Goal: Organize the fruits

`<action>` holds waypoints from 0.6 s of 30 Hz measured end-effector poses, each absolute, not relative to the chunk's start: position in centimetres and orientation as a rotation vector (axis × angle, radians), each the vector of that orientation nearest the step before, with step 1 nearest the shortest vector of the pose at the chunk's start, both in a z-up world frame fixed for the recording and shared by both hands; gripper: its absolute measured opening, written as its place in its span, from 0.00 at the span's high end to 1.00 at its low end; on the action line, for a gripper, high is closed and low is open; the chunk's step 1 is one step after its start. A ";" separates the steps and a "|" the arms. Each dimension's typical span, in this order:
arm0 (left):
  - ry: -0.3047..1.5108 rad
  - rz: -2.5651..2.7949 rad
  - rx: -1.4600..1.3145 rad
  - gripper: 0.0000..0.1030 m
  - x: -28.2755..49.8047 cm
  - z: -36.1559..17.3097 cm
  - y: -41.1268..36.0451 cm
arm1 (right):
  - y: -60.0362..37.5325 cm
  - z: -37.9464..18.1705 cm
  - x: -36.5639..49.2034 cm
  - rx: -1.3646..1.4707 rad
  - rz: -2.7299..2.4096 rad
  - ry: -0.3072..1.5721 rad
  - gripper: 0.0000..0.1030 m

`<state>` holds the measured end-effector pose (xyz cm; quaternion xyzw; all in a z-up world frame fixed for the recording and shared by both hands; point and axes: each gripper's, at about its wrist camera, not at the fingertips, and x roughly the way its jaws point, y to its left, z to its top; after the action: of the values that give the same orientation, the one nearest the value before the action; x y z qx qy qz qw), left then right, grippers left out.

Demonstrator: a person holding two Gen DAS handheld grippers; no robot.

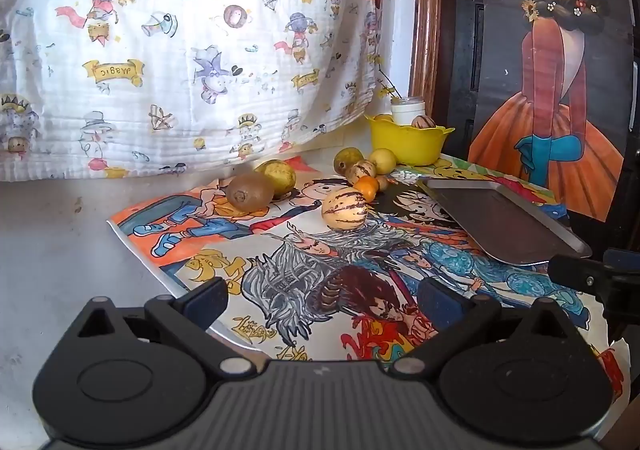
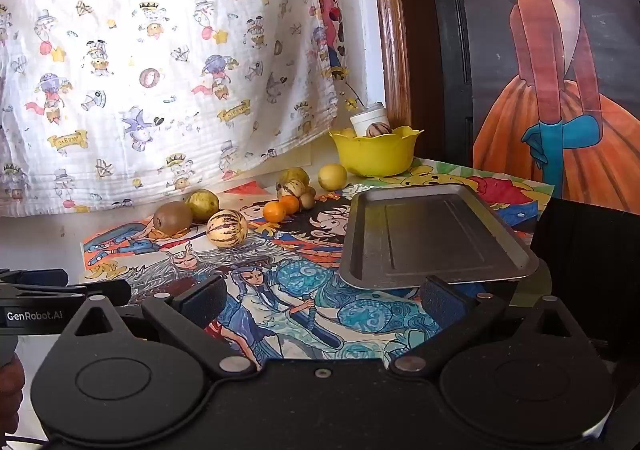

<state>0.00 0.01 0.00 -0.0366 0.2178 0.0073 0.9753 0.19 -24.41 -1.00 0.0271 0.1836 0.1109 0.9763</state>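
Loose fruits lie on a cartoon-printed mat (image 1: 280,258): a brown kiwi (image 1: 250,191) (image 2: 173,216), a yellow-green guava (image 1: 277,175) (image 2: 202,204), a striped pepino melon (image 1: 345,209) (image 2: 227,227), small oranges (image 1: 367,187) (image 2: 274,211), and more fruit behind. A yellow bowl (image 1: 408,142) (image 2: 376,154) holds a striped fruit. A bare metal tray (image 1: 500,220) (image 2: 432,234) lies at right. My left gripper (image 1: 322,300) is open and empty, in front of the melon. My right gripper (image 2: 320,300) is open and empty, at the tray's near edge.
A white printed cloth (image 1: 180,50) hangs behind the table. A white jar (image 1: 407,109) stands behind the bowl. A painted panel of a girl (image 1: 560,90) and a wooden frame (image 1: 424,18) stand at the right. Grey tabletop (image 1: 60,250) lies left of the mat.
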 end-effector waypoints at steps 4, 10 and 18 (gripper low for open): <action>0.438 0.016 -0.073 0.00 0.0 0.0 0.1 | -24.4 -0.9 0.3 0.054 0.224 0.371 0.00; 0.437 0.015 -0.074 0.00 -0.2 0.1 0.3 | -24.5 -0.7 0.2 0.052 0.224 0.372 0.00; 0.442 0.017 -0.069 0.00 0.0 0.0 0.0 | -24.4 -0.8 0.3 0.049 0.223 0.376 0.00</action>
<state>0.01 0.00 0.00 -0.0340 0.2191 0.0084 0.9751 0.29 -24.37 -0.77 0.0244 0.1866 0.1104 0.9759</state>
